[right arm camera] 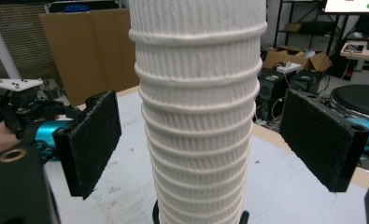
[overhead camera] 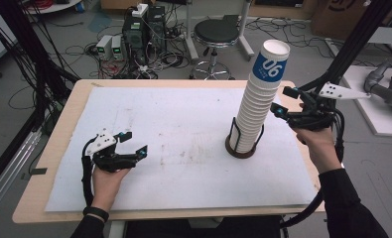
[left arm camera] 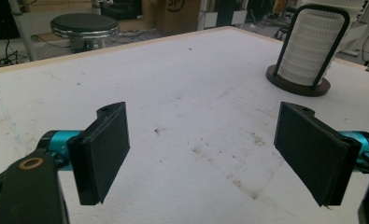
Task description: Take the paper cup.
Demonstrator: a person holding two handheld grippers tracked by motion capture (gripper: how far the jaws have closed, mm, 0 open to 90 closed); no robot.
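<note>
A tall stack of white ribbed paper cups (overhead camera: 255, 106), the top cup marked with a blue "06" band, stands in a black wire holder (overhead camera: 240, 148) on the right half of the mat. My right gripper (overhead camera: 281, 101) is level with the stack's upper middle, just right of it. In the right gripper view the stack (right arm camera: 198, 116) rises between the open jaws (right arm camera: 210, 144), and both pads stand clear of it. My left gripper (overhead camera: 135, 143) hovers low over the mat's left side, open and empty (left arm camera: 215, 154), aimed toward the holder (left arm camera: 298, 86).
A white mat (overhead camera: 183, 134) covers most of the wooden table (overhead camera: 59, 148). Behind the table are a round black stool (overhead camera: 216, 32), computer boxes (overhead camera: 144, 29) and floor cables. Black frame posts (overhead camera: 352, 44) rise at the right.
</note>
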